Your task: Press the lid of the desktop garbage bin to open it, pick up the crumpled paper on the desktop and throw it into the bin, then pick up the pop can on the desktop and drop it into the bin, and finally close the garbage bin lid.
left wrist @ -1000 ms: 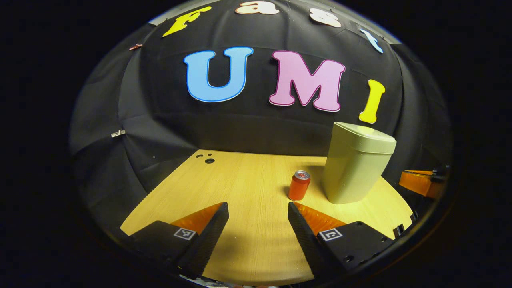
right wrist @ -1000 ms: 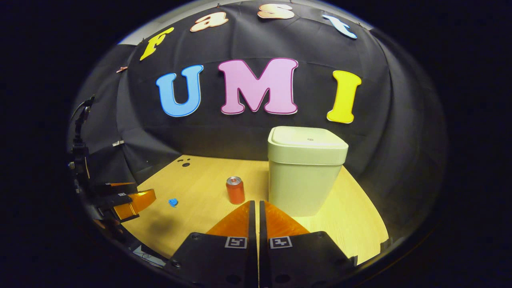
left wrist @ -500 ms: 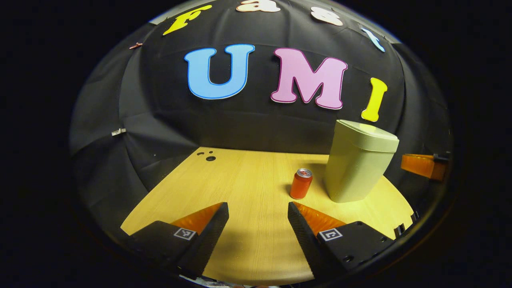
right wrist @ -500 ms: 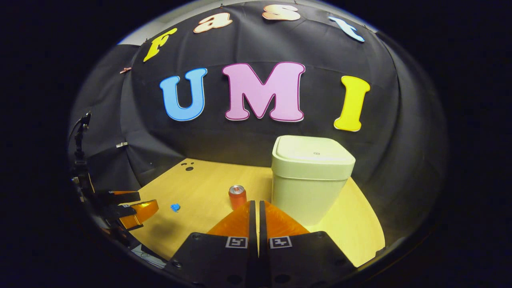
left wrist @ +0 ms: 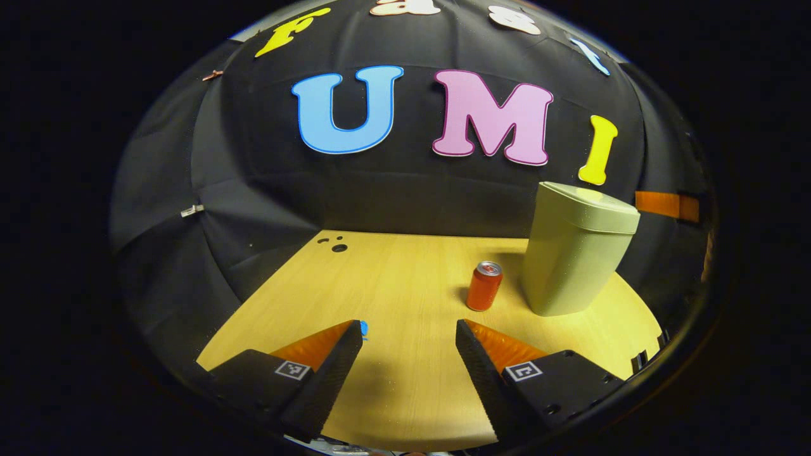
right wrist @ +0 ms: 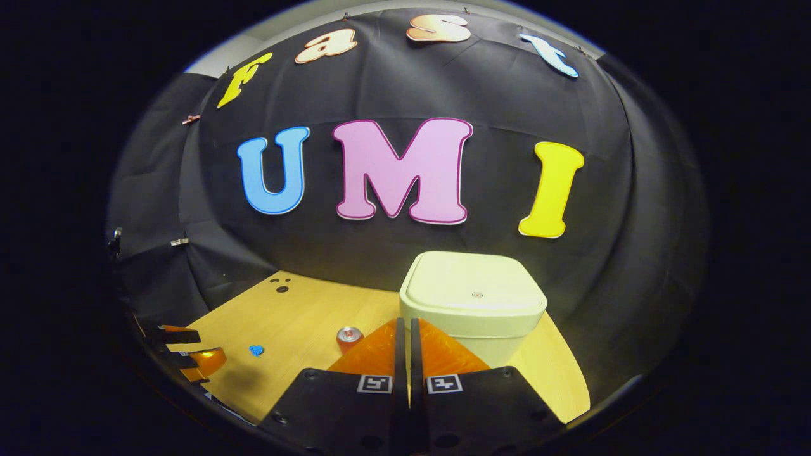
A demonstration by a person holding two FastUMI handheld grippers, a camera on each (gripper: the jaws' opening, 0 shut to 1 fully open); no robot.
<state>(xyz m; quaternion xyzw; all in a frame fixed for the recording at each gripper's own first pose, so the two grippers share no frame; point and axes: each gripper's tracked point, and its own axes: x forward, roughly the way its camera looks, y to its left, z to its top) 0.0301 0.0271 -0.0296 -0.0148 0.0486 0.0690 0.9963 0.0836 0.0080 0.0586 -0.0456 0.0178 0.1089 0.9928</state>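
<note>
A pale green bin (right wrist: 474,308) stands on the wooden desk with its lid (right wrist: 474,291) down; in the left gripper view the bin (left wrist: 578,250) is at the right. An orange pop can (left wrist: 484,286) stands upright just left of it, and the can (right wrist: 348,335) also shows beside my right gripper's fingers. A small blue crumpled paper (right wrist: 256,349) lies on the desk; in the left gripper view the paper (left wrist: 363,328) peeks past my left finger. My right gripper (right wrist: 405,326) is shut and empty, above and in front of the lid. My left gripper (left wrist: 408,330) is open over the desk's near part.
The wooden desk (left wrist: 393,278) has small dark holes (left wrist: 339,247) at its far left corner. Black cloth walls close in behind and on both sides. The left gripper (right wrist: 190,358) shows at the left edge of the right gripper view, and the right gripper (left wrist: 668,204) at the right of the left gripper view.
My right gripper has risen and moved toward the bin, so the lid now sits lower in its view. My left gripper shifted slightly, bringing the blue paper into sight.
</note>
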